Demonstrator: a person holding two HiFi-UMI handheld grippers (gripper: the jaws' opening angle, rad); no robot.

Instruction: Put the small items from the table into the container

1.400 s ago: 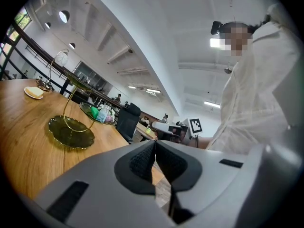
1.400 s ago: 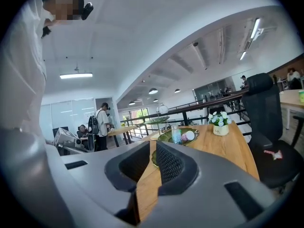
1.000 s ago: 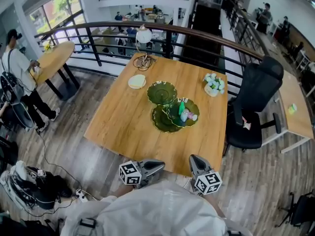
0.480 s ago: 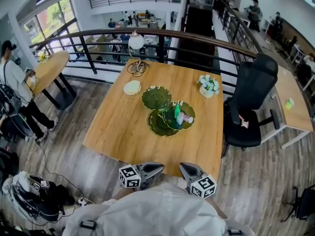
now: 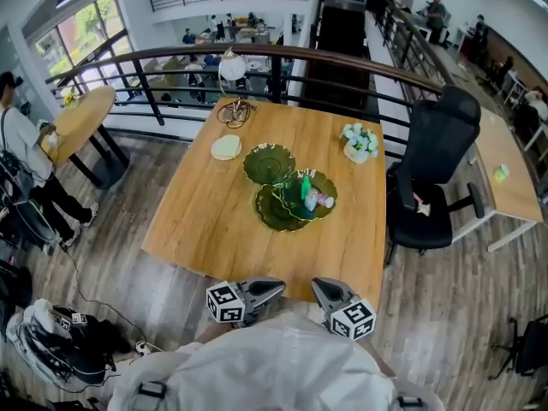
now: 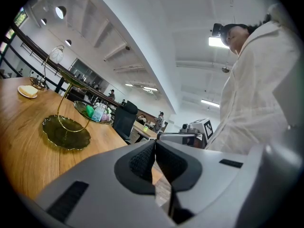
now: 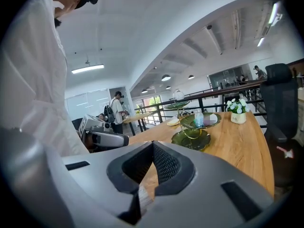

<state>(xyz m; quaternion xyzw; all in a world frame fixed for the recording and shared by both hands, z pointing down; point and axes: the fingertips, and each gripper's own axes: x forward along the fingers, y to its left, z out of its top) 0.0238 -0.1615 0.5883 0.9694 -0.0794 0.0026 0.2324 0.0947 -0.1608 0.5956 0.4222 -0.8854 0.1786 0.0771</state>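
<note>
A green three-plate stand (image 5: 269, 163) rises from the middle of the wooden table (image 5: 205, 221). Its right-hand plate carries the small items (image 5: 312, 198): a green piece, a pink one and a little clear bottle. Both grippers hang off the table's near edge, close to the person's body. My left gripper (image 5: 278, 287) is shut and empty, its pads meeting in the left gripper view (image 6: 155, 146). My right gripper (image 5: 317, 284) is also shut with nothing in it (image 7: 153, 146). The items on the stand (image 7: 202, 119) lie far ahead of both.
A pot of white flowers (image 5: 359, 142) stands at the table's far right, a cream dish (image 5: 226, 147) and a lamp (image 5: 231, 65) at the far left. A black office chair (image 5: 437, 169) sits to the right. Bags (image 5: 51, 332) lie on the floor at lower left.
My right gripper has slid a little left, toward the left gripper. The left gripper has stayed put. Both have stayed shut.
</note>
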